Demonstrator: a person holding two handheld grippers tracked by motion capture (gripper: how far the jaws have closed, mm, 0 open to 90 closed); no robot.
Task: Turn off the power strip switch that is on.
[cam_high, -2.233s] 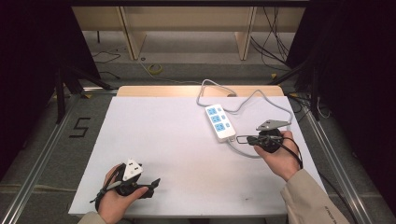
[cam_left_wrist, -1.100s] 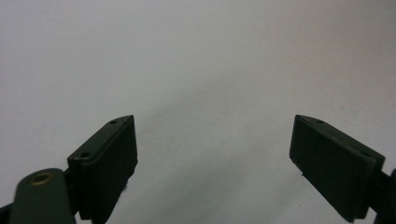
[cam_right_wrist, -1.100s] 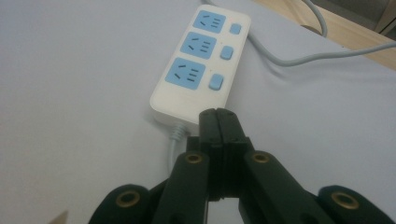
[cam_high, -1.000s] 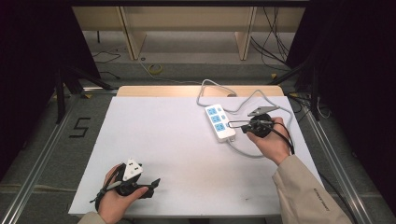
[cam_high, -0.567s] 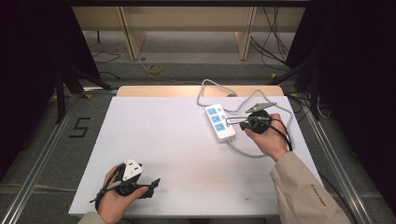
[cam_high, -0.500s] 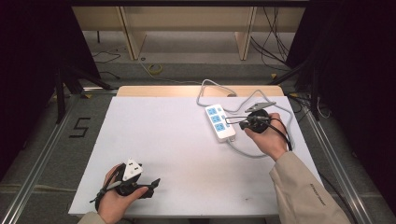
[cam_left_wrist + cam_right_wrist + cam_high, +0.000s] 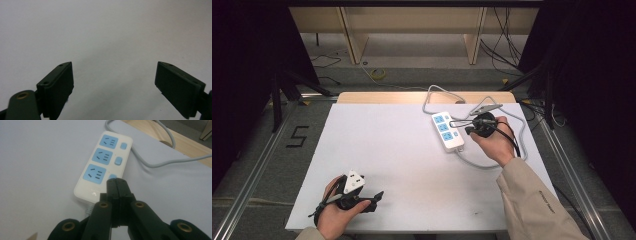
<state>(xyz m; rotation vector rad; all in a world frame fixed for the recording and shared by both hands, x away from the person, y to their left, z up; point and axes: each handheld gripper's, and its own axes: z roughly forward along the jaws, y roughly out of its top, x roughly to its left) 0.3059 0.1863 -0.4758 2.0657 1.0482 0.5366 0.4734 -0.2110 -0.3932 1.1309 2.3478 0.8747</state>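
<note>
A white power strip (image 7: 447,131) with three blue sockets and three blue switches lies at the right middle of the white table (image 7: 387,145). My right gripper (image 7: 468,131) is shut with nothing between its jaws. In the right gripper view its closed tips (image 7: 116,182) sit over the nearest switch (image 7: 113,176) of the strip (image 7: 100,167) and partly hide it; I cannot tell whether they touch it. My left gripper (image 7: 374,197) rests at the table's near left, open, with only bare table between its fingers (image 7: 58,82).
The strip's grey cable (image 7: 492,162) loops around my right hand and runs off the far edge (image 7: 160,162). A bare wooden strip (image 7: 387,97) borders the far side of the table. Beyond it are shelf legs and floor cables.
My right hand has moved away from me and a little left, bringing its shut jaws up to the power strip. The left hand has stayed put.
</note>
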